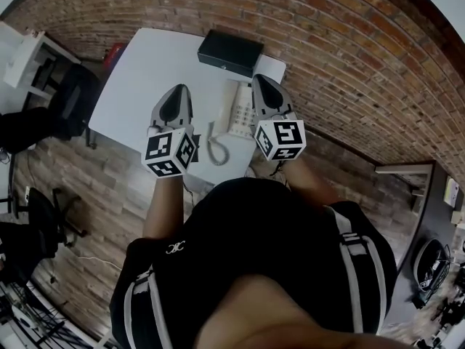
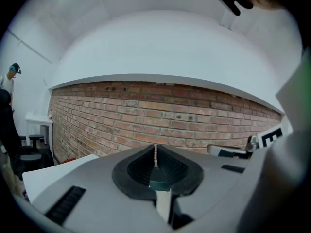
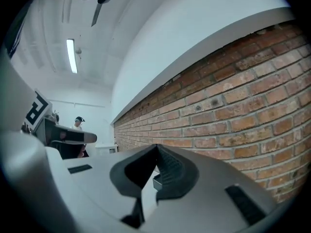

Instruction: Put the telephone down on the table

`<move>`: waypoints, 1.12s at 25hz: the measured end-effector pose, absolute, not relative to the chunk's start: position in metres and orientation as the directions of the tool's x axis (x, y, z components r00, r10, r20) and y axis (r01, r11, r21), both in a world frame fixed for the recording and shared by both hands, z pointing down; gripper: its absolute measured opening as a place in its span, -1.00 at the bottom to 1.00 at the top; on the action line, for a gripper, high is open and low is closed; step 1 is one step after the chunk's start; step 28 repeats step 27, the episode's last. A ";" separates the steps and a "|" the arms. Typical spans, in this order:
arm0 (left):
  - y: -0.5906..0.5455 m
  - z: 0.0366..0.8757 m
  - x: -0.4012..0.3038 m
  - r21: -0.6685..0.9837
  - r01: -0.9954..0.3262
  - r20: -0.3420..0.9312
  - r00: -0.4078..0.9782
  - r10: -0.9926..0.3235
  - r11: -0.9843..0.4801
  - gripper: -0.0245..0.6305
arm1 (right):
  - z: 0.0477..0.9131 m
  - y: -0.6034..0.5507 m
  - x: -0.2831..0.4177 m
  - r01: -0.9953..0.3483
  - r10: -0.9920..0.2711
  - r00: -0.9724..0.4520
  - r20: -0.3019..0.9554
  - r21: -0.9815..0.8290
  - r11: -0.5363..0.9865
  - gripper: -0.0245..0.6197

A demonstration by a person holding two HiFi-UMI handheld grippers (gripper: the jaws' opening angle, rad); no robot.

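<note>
A white telephone (image 1: pixel 240 111) lies on the white table (image 1: pixel 145 64) with its coiled cord (image 1: pixel 216 148) trailing toward the near edge. Both grippers are held up above the table on either side of the phone, apart from it. My left gripper (image 1: pixel 180 90) sits left of the phone and my right gripper (image 1: pixel 260 80) hangs over its right edge. In the left gripper view the left gripper (image 2: pixel 155 147) has its jaws pressed together with nothing between them, facing the brick wall. The right gripper (image 3: pixel 156 147) looks the same in its own view: shut and empty.
A black box (image 1: pixel 230 51) stands at the table's far edge against the brick wall (image 1: pixel 349 57). Dark office chairs (image 1: pixel 69 97) stand left of the table on the wooden floor. A person (image 2: pixel 7 106) stands far off at the left.
</note>
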State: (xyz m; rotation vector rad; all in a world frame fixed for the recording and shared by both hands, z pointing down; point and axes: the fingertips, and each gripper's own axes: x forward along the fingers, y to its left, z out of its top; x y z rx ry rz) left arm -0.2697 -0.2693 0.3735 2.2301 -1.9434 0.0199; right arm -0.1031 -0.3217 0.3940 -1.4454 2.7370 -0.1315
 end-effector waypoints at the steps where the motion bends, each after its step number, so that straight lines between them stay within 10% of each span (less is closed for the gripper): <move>1: -0.264 0.371 -0.268 0.128 -0.984 0.122 0.136 -0.983 -0.120 -0.87 | 0.395 -0.318 -0.102 -0.825 -0.829 -0.559 0.002 -0.094 0.557 -0.93; 28: -0.253 0.379 -0.262 0.090 -0.992 0.129 0.099 -0.987 -0.088 -0.89 | 0.392 -0.309 -0.091 -0.854 -0.859 -0.512 -0.022 -0.093 0.512 -0.93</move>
